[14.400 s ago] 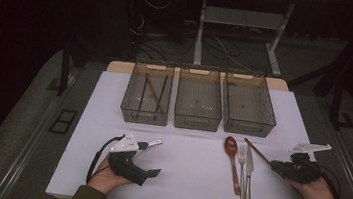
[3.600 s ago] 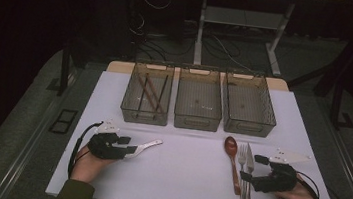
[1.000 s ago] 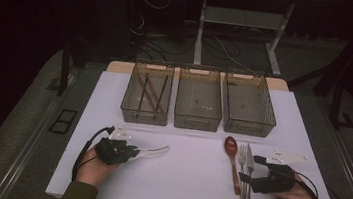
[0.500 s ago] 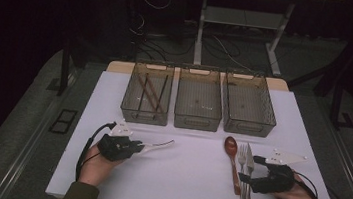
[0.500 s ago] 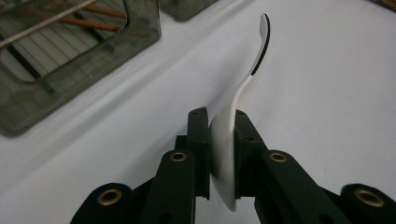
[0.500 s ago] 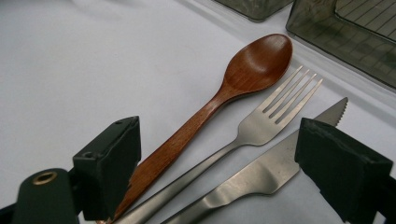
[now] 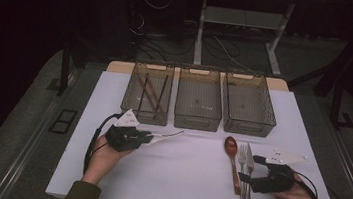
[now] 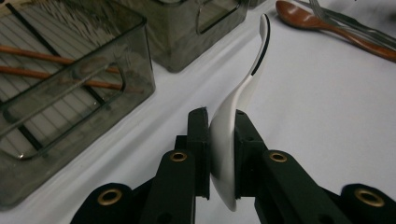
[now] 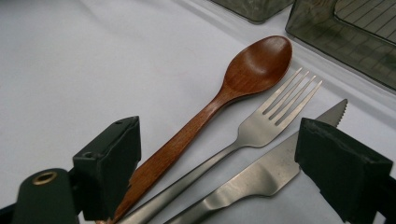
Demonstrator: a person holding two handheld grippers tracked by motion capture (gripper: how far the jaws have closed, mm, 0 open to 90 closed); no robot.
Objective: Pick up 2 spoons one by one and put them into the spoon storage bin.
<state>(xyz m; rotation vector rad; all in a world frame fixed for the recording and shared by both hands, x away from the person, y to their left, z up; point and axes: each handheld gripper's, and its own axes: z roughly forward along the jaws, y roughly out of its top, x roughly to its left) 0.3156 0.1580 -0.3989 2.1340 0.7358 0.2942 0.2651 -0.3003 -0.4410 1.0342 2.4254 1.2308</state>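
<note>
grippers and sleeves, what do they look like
Both the left gripper and the right gripper are black, with blocky jaws, brass-coloured rivets, a pale three-cornered plate on top and a trailing black cable. The sleeves are dark olive.

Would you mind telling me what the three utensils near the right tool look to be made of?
Spoon: wood, reddish-brown with visible grain, satin sheen. Fork and knife: apparently steel, silvery, brushed with soft reflections.
</note>
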